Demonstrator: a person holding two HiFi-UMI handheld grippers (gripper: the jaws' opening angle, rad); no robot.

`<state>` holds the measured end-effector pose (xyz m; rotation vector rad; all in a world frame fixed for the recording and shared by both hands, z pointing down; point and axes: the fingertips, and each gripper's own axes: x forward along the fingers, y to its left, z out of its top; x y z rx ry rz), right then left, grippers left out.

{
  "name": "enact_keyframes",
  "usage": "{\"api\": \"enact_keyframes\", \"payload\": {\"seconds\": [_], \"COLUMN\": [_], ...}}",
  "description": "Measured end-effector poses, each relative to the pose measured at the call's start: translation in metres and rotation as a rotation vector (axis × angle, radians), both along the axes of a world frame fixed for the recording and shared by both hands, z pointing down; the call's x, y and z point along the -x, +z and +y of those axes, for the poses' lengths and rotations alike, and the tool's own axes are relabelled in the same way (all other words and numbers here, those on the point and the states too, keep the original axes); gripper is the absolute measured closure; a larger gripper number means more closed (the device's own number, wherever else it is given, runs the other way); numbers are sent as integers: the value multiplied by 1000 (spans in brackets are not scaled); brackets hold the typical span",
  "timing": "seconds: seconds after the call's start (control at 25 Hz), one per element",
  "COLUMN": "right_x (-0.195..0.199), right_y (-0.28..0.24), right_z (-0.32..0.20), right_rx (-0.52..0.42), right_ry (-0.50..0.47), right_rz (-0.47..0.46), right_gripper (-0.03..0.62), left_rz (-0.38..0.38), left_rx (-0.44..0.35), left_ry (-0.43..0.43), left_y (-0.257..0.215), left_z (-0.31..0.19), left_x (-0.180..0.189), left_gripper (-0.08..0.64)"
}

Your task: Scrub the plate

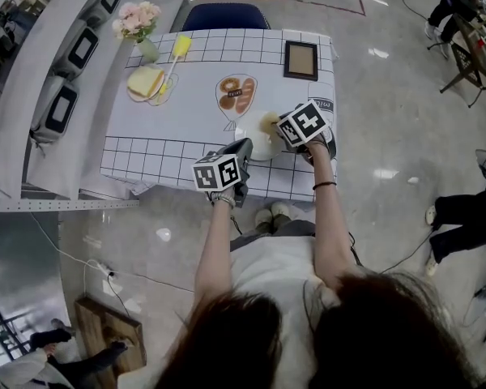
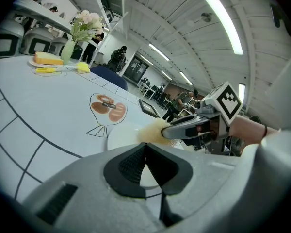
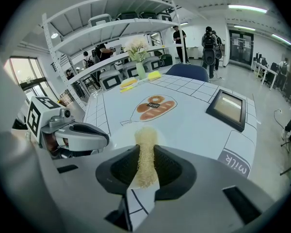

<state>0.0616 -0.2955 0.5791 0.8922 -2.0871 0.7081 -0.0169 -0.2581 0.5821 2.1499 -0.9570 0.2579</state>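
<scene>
Plate point(image 2: 123, 136), likely stiff and slick, sits rim-pinched in left gripper point(image 2: 145, 145) fingers point(image 2: 128, 166); right gripper point(image 3: 146, 154) fingers point(image 3: 170, 171) clamp soft scrubber point(image 3: 146, 139).

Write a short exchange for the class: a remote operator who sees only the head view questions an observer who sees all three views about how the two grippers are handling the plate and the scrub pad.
Operator: From above, the marker cube covers the right gripper's jaws. What is between them?
Observer: In the right gripper view, the right gripper is shut on a tan, fibrous scrub pad, and the pad's end sticks out past the jaws.
Operator: And the left gripper, is it just hovering by the plate?
Observer: No. In the left gripper view, the left gripper appears to have its jaws closed on the near rim of the white plate.
</scene>
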Motion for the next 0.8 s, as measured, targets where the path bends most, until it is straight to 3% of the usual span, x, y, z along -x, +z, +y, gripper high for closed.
{"api": "enact_keyframes", "payload": {"seconds": [0.8], "right_x": [-2], "right_y": [1], "right_z": [33], "right_rx": [33], "right_ry": [-35], "right_rz": [13], "right_gripper": [512], "left_rz": [-1], "left_rx": [0], "left_ry": [7], "left_y": [0], "left_z": [23], "left_x": [-3], "left_gripper": [549]}}
